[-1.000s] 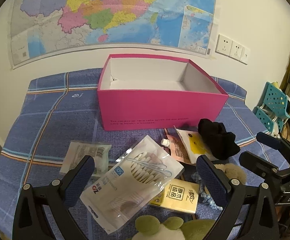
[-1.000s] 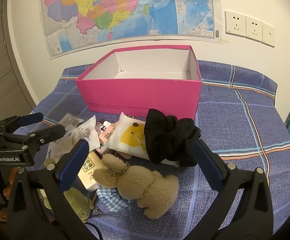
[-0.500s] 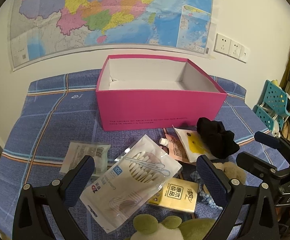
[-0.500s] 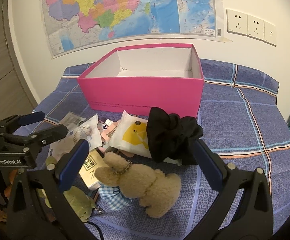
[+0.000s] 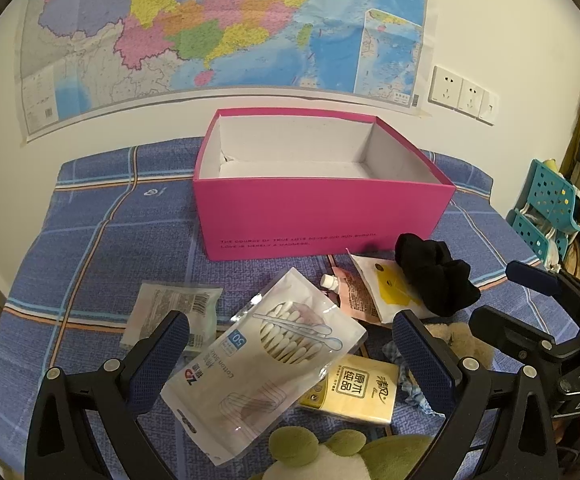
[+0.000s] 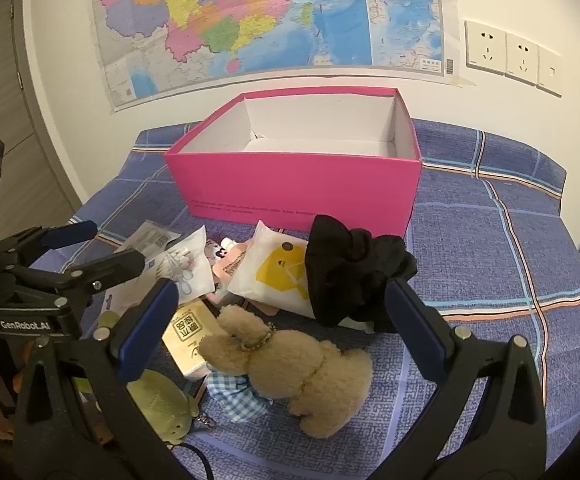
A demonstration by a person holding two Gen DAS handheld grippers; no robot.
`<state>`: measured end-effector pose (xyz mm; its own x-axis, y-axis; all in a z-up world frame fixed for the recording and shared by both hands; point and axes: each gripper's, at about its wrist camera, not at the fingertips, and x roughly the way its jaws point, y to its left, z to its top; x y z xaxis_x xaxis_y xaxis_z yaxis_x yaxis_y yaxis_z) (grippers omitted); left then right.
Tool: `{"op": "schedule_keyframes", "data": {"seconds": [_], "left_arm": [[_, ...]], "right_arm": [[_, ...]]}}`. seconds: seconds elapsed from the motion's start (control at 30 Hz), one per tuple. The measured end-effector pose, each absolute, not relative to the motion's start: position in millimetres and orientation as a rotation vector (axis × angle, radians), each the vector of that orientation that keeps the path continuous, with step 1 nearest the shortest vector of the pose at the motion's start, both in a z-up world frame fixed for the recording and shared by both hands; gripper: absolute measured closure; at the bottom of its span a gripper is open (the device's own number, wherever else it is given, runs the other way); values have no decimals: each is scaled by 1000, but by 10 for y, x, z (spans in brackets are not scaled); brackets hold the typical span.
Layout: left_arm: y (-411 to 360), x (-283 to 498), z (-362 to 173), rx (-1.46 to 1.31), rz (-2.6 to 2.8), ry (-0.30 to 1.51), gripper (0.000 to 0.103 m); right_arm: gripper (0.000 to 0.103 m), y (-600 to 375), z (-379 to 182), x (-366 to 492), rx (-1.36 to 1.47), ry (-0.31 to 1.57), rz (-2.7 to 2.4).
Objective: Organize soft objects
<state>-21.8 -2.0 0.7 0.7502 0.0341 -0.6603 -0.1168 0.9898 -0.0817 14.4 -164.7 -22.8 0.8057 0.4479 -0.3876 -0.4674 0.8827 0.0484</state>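
In the left wrist view, the left gripper (image 5: 290, 354) hung with jaws spread wide, holding nothing, over a cotton swab pack (image 5: 265, 360) at lower centre; the pink box (image 5: 322, 216) sat at mid-frame.

In the right wrist view, the right gripper (image 6: 281, 330) likewise gaped, framing the tan plush toy (image 6: 290, 364) at lower centre, the black cloth (image 6: 354, 272) just above.

"GenRobot.AI" on left gripper (image 6: 101, 260); "Cotton", "50" on swab pouch (image 5: 265, 356).

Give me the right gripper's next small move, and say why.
Probably lower the right gripper onto the tan plush teddy bear: its jaws are open and empty, the bear lies right between them, and the pink cardboard box behind holds nothing visible yet.
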Motion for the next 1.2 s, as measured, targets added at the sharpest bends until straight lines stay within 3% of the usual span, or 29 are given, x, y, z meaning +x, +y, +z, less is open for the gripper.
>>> {"op": "schedule_keyframes", "data": {"seconds": [1.2], "left_arm": [[40,-176,-34,-132,77,737,0]], "right_arm": [[0,-1604,-229,167,-62,406,526]]}}
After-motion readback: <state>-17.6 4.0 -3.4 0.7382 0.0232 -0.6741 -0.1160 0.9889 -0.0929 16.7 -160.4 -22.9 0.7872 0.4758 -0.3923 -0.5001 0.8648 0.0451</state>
